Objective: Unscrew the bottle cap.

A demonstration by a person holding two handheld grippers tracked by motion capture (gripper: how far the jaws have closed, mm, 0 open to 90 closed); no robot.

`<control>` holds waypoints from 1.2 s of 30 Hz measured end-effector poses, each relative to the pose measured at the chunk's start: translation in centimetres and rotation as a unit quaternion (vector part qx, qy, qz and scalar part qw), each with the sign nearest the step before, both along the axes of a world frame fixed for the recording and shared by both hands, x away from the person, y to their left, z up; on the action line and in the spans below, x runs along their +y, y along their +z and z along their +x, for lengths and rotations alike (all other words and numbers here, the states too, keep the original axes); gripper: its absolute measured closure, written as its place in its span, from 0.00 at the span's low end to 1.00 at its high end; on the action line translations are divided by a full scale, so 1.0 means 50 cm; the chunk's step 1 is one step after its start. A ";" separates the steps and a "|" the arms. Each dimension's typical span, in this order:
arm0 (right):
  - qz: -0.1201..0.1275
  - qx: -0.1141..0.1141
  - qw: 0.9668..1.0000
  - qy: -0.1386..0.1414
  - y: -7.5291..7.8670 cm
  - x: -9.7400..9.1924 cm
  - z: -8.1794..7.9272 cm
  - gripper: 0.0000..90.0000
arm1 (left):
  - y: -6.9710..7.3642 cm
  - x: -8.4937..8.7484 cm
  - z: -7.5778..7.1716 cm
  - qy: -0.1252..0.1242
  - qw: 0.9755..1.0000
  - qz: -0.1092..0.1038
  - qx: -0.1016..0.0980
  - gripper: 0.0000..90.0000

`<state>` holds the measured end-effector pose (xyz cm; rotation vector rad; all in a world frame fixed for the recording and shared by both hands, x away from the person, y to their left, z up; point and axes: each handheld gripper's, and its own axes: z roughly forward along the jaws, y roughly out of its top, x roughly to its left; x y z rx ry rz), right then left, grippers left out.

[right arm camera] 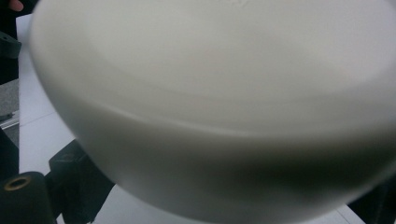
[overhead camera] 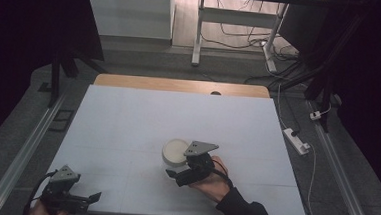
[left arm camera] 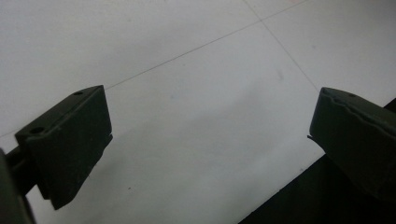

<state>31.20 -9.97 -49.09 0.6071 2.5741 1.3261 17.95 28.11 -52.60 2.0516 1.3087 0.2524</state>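
Observation:
A white bowl [overhead camera: 175, 150] stands on the white table [overhead camera: 142, 119], a little right of its middle. My right gripper [overhead camera: 182, 169] is pressed up against the bowl's near right side, held in a hand with a dark sleeve. In the right gripper view the bowl [right arm camera: 210, 102] looms very close and blurred, with one black finger [right arm camera: 70, 186] low at the left under its wall; the jaws stand wide apart. My left gripper [overhead camera: 88, 204] rests at the table's front left corner. Its jaws are spread wide over bare table, so the left gripper [left arm camera: 210, 135] holds nothing.
The table's front edge [left arm camera: 280, 196] runs just under the left gripper's right finger. A wooden strip [overhead camera: 180, 85] borders the far side. On the floor to the right lie a power strip [overhead camera: 296, 141] and cables. Metal rails flank the table.

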 end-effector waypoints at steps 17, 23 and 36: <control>0.003 -0.005 1.000 0.003 0.002 -0.001 -0.002 0.07 | 0.020 -0.015 0.009 -0.036 0.999 -0.024 -0.031 0.00; 0.004 -0.007 1.000 0.005 0.004 -0.001 -0.003 0.07 | 0.025 -0.025 0.020 -0.064 0.996 -0.035 -0.041 0.00; 0.008 -0.008 1.000 0.011 0.005 -0.002 -0.003 0.07 | 0.043 -0.059 0.061 -0.106 0.990 -0.056 -0.073 0.00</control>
